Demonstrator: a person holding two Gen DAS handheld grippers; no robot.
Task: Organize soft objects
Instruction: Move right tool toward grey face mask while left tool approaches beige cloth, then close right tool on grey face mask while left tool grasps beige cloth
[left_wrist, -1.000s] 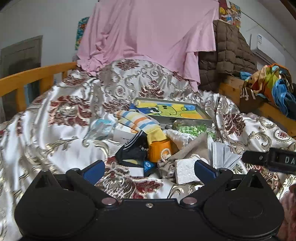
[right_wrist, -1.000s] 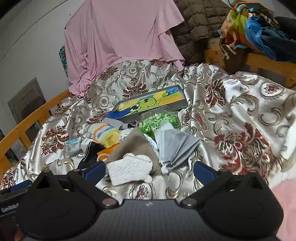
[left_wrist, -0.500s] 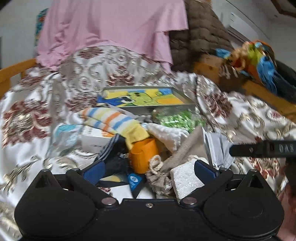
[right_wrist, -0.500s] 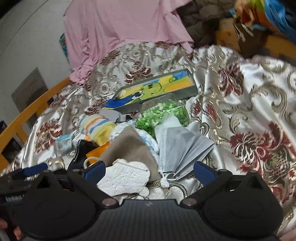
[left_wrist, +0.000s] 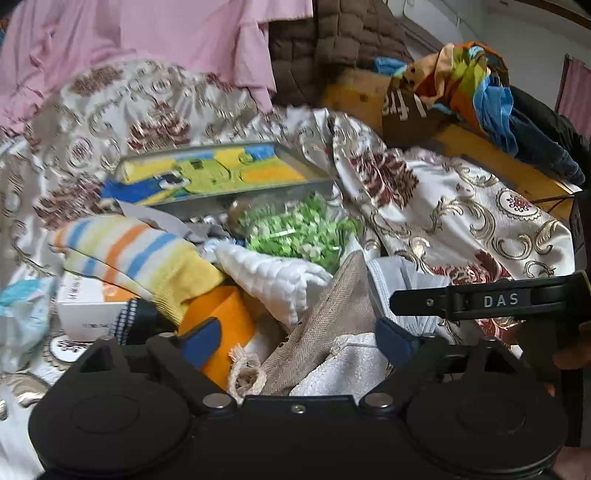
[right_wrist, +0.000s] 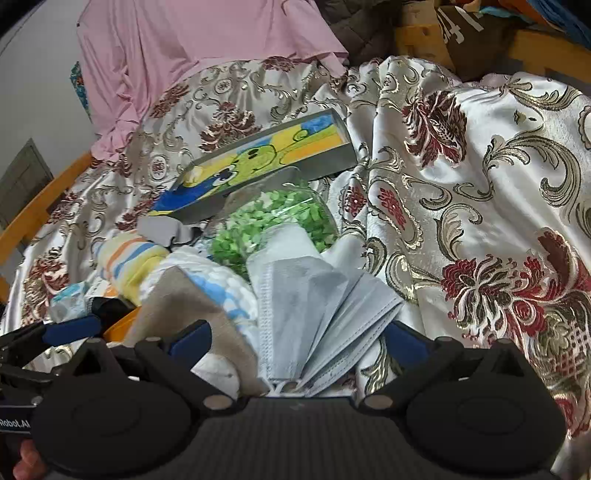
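Observation:
A heap of soft things lies on the floral bedspread (right_wrist: 480, 177). My left gripper (left_wrist: 299, 341) is open, low over a beige cloth (left_wrist: 325, 325), a white sponge-like pad (left_wrist: 343, 369) and an orange cup (left_wrist: 221, 332). A striped sock (left_wrist: 140, 254) and a white knitted cloth (left_wrist: 266, 273) lie beyond it. My right gripper (right_wrist: 299, 339) is open around several grey face masks (right_wrist: 317, 306), with the beige cloth (right_wrist: 184, 302) by its left finger. The right gripper's finger (left_wrist: 480, 301) shows at the right of the left wrist view.
A cartoon-printed box (right_wrist: 258, 158) and a clear bag of green pieces (right_wrist: 273, 218) lie behind the heap. A white carton (left_wrist: 85, 310) sits at the left. Pink cloth (right_wrist: 192, 48), a brown quilted coat (left_wrist: 332, 40) and the wooden bed rail (right_wrist: 40, 199) border the bed.
Both grippers have moved forward and down onto the heap. The masks and beige cloth now sit between the right fingers; the left view has swung right.

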